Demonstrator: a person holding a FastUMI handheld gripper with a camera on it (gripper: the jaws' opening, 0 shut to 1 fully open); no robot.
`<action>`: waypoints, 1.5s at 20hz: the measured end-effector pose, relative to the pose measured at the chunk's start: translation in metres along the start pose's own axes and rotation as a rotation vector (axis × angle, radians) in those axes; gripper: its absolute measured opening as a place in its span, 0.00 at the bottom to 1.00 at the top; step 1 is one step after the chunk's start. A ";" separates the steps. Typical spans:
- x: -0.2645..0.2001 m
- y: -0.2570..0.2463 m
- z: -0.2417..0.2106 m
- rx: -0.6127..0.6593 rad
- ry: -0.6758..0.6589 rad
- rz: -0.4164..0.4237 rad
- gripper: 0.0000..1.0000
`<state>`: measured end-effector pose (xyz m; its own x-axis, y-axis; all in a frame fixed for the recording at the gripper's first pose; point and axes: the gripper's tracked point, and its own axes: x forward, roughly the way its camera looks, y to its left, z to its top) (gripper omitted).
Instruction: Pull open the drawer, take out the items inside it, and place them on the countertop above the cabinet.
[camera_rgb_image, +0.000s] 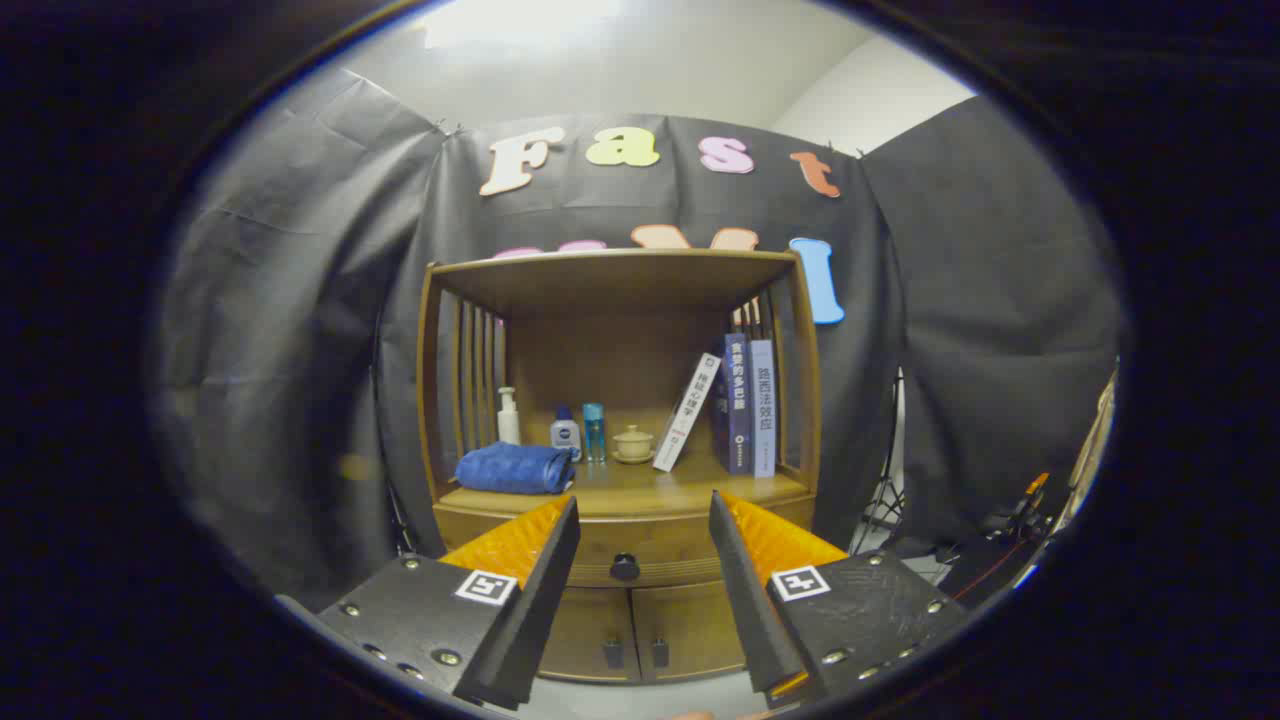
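Note:
A wooden cabinet (620, 300) stands ahead against the booth wall. Its drawer (640, 545) is closed, with a dark round knob (625, 567) at its middle. The countertop (640, 478) lies just above the drawer. My gripper (643, 510) is open and holds nothing. It hangs some way in front of the cabinet, and the knob shows in the gap between the fingers, slightly below the tips. What the drawer holds is hidden.
On the countertop lie a folded blue towel (515, 468), a white pump bottle (508, 416), two small bottles (578, 432), a lidded cup (633, 443) and several books (745, 405). Two small doors (635, 630) sit under the drawer. A tripod (885, 500) stands right of the cabinet.

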<state>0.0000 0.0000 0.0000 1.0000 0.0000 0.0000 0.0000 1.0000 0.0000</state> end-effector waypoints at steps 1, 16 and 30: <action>-0.001 -0.005 0.000 -0.012 -0.005 -0.021 0.79; 0.024 0.020 -0.013 -0.059 -0.031 -0.010 0.80; 0.102 0.035 -0.091 -0.041 0.103 0.008 0.80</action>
<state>0.1021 0.0346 -0.0910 0.9947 0.0055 -0.1027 -0.0097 0.9991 -0.0404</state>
